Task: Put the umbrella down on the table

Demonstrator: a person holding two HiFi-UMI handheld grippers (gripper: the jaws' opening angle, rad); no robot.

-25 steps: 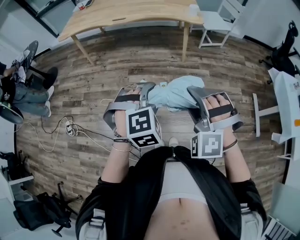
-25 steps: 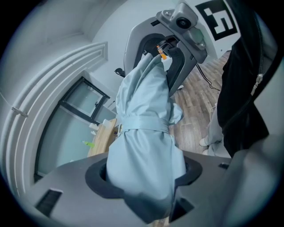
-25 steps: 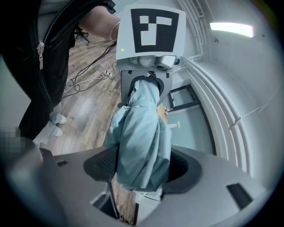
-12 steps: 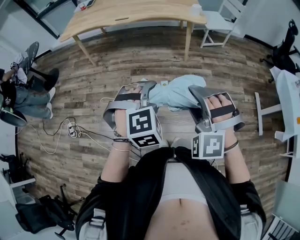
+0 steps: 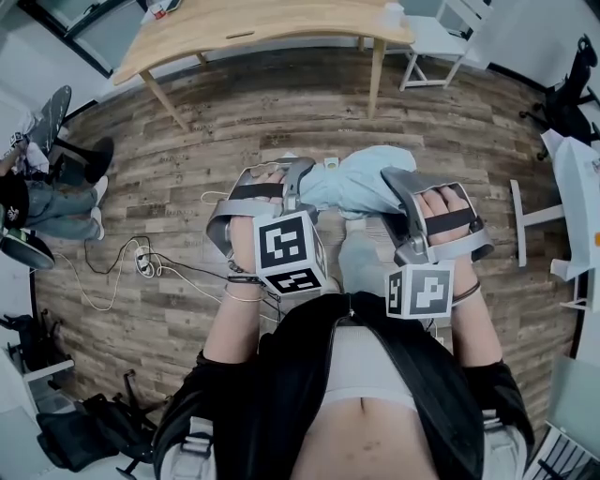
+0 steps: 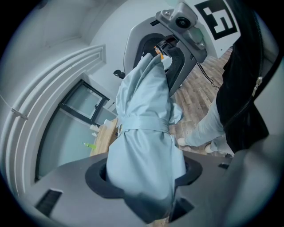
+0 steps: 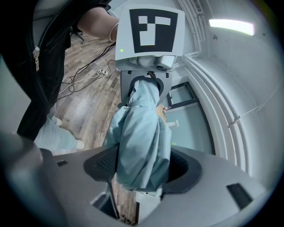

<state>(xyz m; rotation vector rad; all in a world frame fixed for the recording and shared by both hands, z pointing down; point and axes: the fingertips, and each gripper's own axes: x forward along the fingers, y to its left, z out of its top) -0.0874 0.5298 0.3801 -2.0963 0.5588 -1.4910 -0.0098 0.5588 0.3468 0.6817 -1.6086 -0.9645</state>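
While you stand on the plank floor (image 5: 281, 103), far left: a seated person's legs (image 5: 52, 202), and nearer you some white cables (image 5: 141, 258) on the boards.
Left gripper (image 5: 305, 187): your fingers here are clamped on one end of the umbrella (image 5: 361, 183); pale blue cloth fills the whole gap between the two pads.
Umbrella: folded, with a strap (image 6: 144, 124) wrapped round its middle. It spans from one gripper to the other in front of your waist, up off the floor.
Right gripper (image 5: 398, 192): fingers closed on the other end, cloth bunched between the pads.
Table (image 5: 281, 19): light wood, ahead of you at the top of the head view, well apart from the umbrella.
Far right: a white chair (image 5: 436, 42) beside the table, a black office chair (image 5: 567, 103), a white desk (image 5: 572, 178).
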